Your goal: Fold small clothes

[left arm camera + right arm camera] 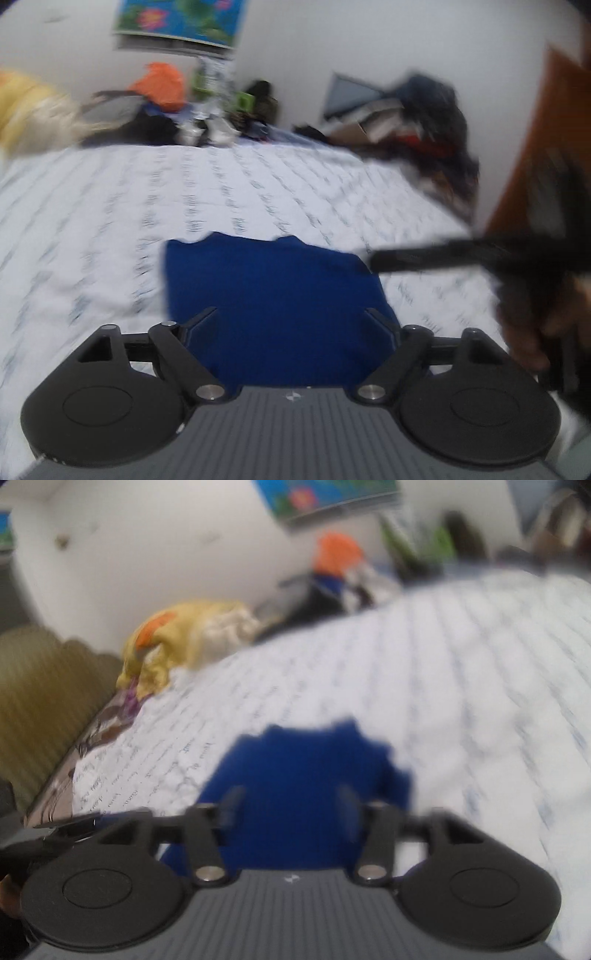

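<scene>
The bed (258,184) fills most of both views, covered by a white sheet printed with rows of faint blue writing. Along its far edge by the wall lies a clutter of clothes and bags (162,107), with a yellow bundle (177,642) at one corner. The blue garment (273,295) lies flat on the sheet near the front edge of the bed, folded into a rough rectangle with an uneven far edge. The left gripper (291,321) hangs above the near part of the garment with its jaws spread wide and nothing between them. The right gripper (290,801) sits over the same garment, jaws likewise parted and empty. Both views are blurred. In the left wrist view, the right gripper's finger reaches in from the right beside the garment's far corner.
</scene>
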`<state>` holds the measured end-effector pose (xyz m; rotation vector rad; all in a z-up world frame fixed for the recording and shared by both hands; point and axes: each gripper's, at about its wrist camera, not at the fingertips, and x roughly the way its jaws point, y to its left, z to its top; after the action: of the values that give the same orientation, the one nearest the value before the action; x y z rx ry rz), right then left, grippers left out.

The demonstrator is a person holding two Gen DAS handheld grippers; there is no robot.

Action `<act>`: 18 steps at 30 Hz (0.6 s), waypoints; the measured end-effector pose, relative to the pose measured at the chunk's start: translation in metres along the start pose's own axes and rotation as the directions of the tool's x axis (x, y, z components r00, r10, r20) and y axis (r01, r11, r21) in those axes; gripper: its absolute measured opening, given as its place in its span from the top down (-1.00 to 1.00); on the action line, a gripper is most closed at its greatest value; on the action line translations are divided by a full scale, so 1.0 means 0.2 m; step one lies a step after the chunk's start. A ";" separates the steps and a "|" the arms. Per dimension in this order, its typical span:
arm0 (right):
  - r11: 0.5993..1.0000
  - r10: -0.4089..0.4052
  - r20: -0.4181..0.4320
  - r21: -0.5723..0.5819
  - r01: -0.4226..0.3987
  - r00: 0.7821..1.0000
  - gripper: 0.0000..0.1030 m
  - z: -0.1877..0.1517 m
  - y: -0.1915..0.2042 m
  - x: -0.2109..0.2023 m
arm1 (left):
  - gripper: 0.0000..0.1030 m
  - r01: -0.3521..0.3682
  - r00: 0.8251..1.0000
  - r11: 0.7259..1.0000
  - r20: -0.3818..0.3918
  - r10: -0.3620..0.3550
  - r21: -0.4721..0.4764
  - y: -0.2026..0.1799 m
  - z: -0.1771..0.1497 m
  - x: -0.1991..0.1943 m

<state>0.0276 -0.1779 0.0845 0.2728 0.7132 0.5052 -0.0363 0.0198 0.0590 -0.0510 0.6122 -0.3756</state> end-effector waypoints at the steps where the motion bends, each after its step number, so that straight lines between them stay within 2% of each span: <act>1: 1.000 -0.008 -0.033 -0.026 0.008 0.999 -0.34 0.05 0.01 0.12 | -0.59 -0.022 0.998 1.000 -0.064 0.023 0.020 -0.01 -0.01 0.12; 2: 0.997 -0.042 -0.078 -0.062 0.038 0.996 -0.34 0.09 0.01 0.24 | -0.54 -0.043 0.990 0.999 -0.135 0.044 0.016 0.01 -0.04 0.23; 3: 0.992 -0.105 -0.139 -0.089 0.093 0.985 -0.34 0.09 -0.02 0.38 | -0.64 -0.051 0.995 0.997 -0.083 0.055 0.055 0.00 -0.09 0.27; 4: 0.984 -0.170 -0.212 -0.098 0.152 0.962 -0.35 0.08 -0.07 0.52 | -0.66 -0.069 0.996 0.989 -0.048 0.076 0.132 -0.03 -0.13 0.29; 5: 0.973 -0.191 -0.127 -0.159 0.170 0.973 -0.35 0.05 -0.09 0.55 | -0.66 -0.080 0.996 0.986 -0.026 0.085 0.148 -0.04 -0.15 0.28; 6: 0.969 -0.189 -0.100 -0.182 0.168 0.977 -0.35 0.04 -0.11 0.58 | -0.65 -0.078 0.996 0.990 -0.030 0.082 0.121 -0.04 -0.15 0.26; 7: 0.972 -0.189 -0.115 -0.161 0.169 0.975 -0.36 0.07 -0.11 0.59 | -0.63 -0.073 0.997 0.993 -0.031 0.076 0.098 -0.03 -0.15 0.23; 9: 0.971 -0.210 -0.199 -0.153 0.182 0.957 -0.33 0.14 -0.09 0.61 | -0.62 -0.070 0.998 0.995 -0.004 0.070 0.074 -0.03 -0.16 0.14; 10: 0.970 -0.221 -0.204 -0.146 0.194 0.954 -0.33 0.17 -0.07 0.58 | -0.70 -0.061 0.998 0.996 0.018 0.060 0.070 -0.03 -0.19 0.09; 11: 0.973 -0.205 -0.157 -0.136 0.185 0.966 -0.38 0.19 -0.04 0.53 | -0.75 -0.051 0.998 0.997 0.038 0.048 0.062 -0.02 -0.22 0.05; 13: 0.989 -0.093 -0.083 -0.126 0.082 0.992 -0.37 0.19 0.06 0.46 | -0.81 -0.044 0.998 0.997 0.043 0.042 0.060 -0.01 -0.28 0.04; 14: 0.991 -0.038 -0.095 -0.131 0.025 0.995 -0.36 0.18 0.10 0.48 | -0.82 -0.058 0.998 0.995 0.040 0.055 0.084 -0.03 -0.31 0.05; 16: 0.987 0.020 -0.157 -0.155 -0.044 0.987 -0.35 0.18 0.22 0.61 | -0.99 -0.095 0.995 0.984 0.035 0.091 0.152 -0.08 -0.32 0.08; 18: 0.980 0.013 -0.251 -0.189 -0.062 0.968 -0.35 0.12 0.29 0.81 | -1.00 -0.102 0.995 0.982 0.030 0.099 0.156 -0.09 -0.31 0.10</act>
<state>0.1280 -0.0456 0.0366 0.0379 0.8967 0.6490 -0.0630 0.0005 -0.0001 0.1268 0.5592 -0.3239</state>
